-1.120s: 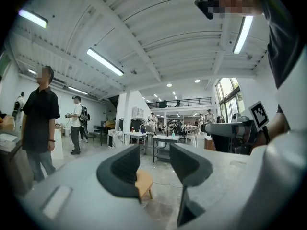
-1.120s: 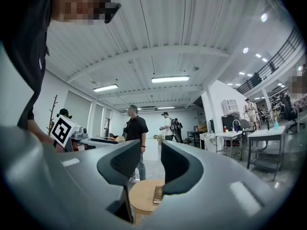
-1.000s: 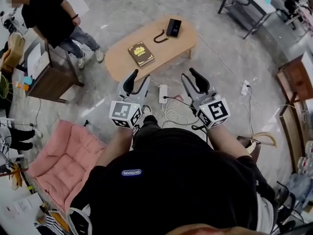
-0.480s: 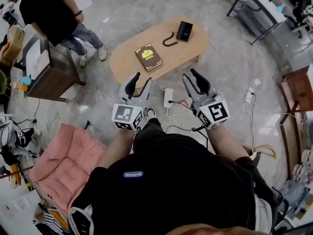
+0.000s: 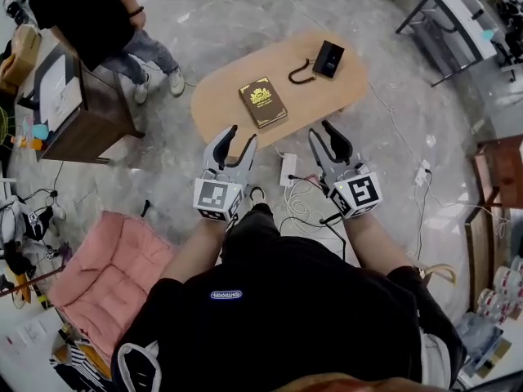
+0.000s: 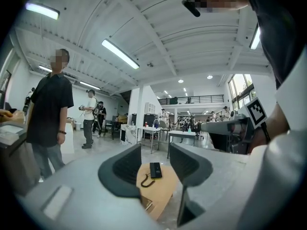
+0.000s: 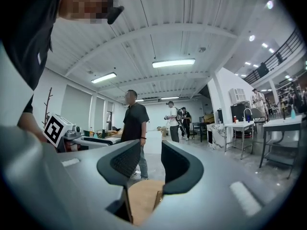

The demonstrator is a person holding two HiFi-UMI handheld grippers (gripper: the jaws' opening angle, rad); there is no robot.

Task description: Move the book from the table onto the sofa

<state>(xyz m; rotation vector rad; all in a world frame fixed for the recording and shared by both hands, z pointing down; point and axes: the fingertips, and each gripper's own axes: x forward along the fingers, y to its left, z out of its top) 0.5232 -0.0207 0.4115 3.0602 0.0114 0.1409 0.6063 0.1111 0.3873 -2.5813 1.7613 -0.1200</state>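
A dark brown book [image 5: 263, 102] with a gold cover design lies flat on the oval wooden table [image 5: 221, 104]. Both grippers hover over the floor just short of the table's near edge, apart from the book. My left gripper [image 5: 237, 143] is open with nothing between its fingers, and so is my right gripper [image 5: 325, 138]. In the left gripper view the table [image 6: 158, 193] shows between the jaws of the left gripper [image 6: 152, 169], with a corner of the book [image 6: 147, 205] low down. The right gripper [image 7: 151, 169] frames the table's end [image 7: 139, 198]. A pink cushioned seat [image 5: 106, 272] sits at lower left.
A black device [image 5: 328, 59] with a looped cable [image 5: 301, 73] lies on the table's far end. A power strip [image 5: 288, 170] and cords lie on the floor under the grippers. A person [image 5: 86, 11] stands by a wooden cabinet [image 5: 69, 117] at upper left. A metal table [image 5: 458, 15] stands upper right.
The table and book have drawn closer to the grippers and shifted right in the head view as I stepped forward. Both grippers stay open and empty.
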